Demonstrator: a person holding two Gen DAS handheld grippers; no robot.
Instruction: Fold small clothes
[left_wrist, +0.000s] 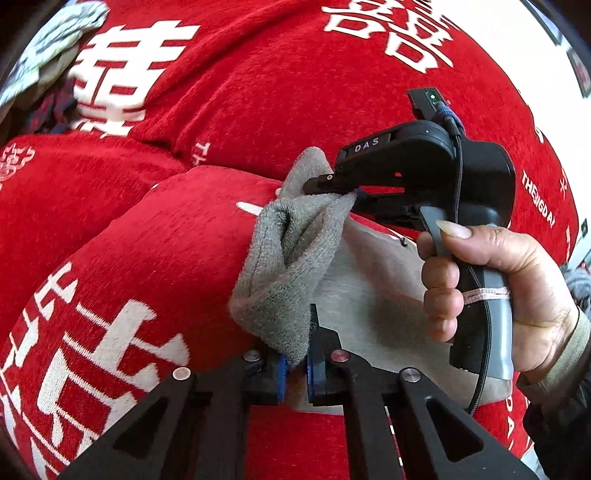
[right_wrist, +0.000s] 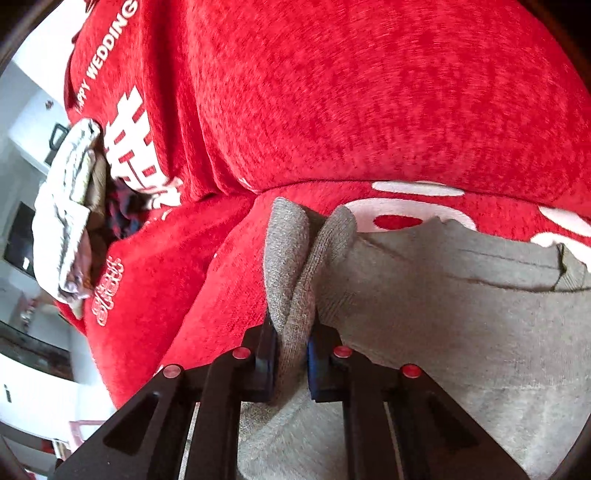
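A small grey knit garment (left_wrist: 291, 258) lies on a red sofa cover with white characters (left_wrist: 236, 96). My left gripper (left_wrist: 295, 363) is shut on a bunched edge of the garment at the bottom of the left wrist view. Further up that view, my right gripper (left_wrist: 343, 188), held by a hand (left_wrist: 517, 295), is shut on another raised part of the same cloth. In the right wrist view the right gripper (right_wrist: 291, 354) pinches a folded ribbed edge of the grey garment (right_wrist: 443, 295), which spreads flat to the right.
A pile of other clothes, white-patterned and dark plaid (left_wrist: 44, 74), sits at the sofa's far left; the same clothes pile (right_wrist: 74, 206) appears in the right wrist view. Beyond the sofa's edge shows a bright room with white furniture (right_wrist: 26, 147).
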